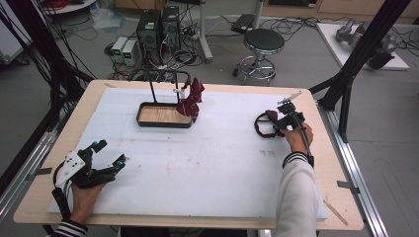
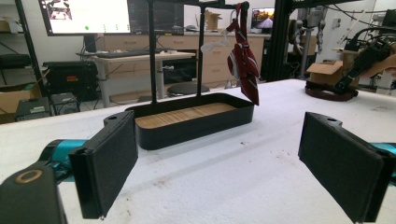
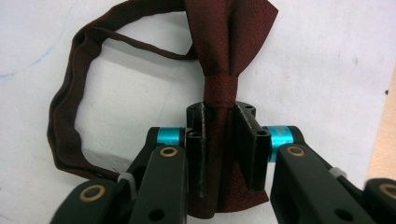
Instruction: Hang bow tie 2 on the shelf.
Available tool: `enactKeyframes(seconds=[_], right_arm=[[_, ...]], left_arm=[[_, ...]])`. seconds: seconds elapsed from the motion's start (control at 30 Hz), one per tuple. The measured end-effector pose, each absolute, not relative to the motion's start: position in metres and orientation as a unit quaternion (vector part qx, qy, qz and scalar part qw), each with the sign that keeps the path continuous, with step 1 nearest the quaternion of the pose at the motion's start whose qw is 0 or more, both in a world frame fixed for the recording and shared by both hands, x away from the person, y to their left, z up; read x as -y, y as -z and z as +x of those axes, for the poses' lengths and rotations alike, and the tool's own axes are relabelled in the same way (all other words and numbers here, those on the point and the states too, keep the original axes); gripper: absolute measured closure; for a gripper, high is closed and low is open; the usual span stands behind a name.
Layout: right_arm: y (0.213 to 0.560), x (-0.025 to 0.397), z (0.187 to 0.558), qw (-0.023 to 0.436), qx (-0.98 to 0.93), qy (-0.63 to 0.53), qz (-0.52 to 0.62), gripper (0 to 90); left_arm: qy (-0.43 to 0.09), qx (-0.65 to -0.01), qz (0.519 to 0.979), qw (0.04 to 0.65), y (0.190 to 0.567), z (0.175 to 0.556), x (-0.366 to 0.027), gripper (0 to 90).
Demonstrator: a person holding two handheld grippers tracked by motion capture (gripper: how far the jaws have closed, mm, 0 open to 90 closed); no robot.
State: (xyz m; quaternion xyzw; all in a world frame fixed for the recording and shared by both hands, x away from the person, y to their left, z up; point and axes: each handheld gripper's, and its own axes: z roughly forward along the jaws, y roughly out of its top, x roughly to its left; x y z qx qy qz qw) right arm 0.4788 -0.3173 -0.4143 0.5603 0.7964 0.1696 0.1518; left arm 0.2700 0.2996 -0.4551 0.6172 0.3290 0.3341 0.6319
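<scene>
Dark red bow tie [image 3: 229, 51] lies flat on the white foam sheet [image 1: 207, 163] near the table's right edge, its strap [image 3: 65, 112] curling out in a loop to one side. The right gripper [image 3: 223, 140] is clenched on it: in the right gripper view both black jaws press against one wing of the bow just below the centre knot, with the cloth pinched between them. In the high view the right gripper [image 1: 286, 121] sits over the bow tie [image 1: 264, 123], held by a hand in a white sleeve.

Well apart, toward the far middle of the sheet, stands a black stand [image 1: 165, 116] with a wooden-floored tray and upright posts; a red striped necktie [image 1: 192, 98] hangs from its rail at the right end, shown also in the left gripper view [image 2: 243, 60].

The left gripper [image 1: 106, 155] rests near the front left corner of the sheet, released, its jaws spread wide with nothing between them, pointing toward the stand [image 2: 191, 121].
</scene>
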Motion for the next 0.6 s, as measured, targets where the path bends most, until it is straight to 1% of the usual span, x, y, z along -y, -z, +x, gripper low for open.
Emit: enactKeyframes(seconds=[0.6], right_arm=[[0.404,0.320,0.469,0.162,-0.783,-0.215,0.561,77.2]], left_arm=[[-0.334,-0.328,0.618,0.631,0.455,0.270,-0.300,12.4]])
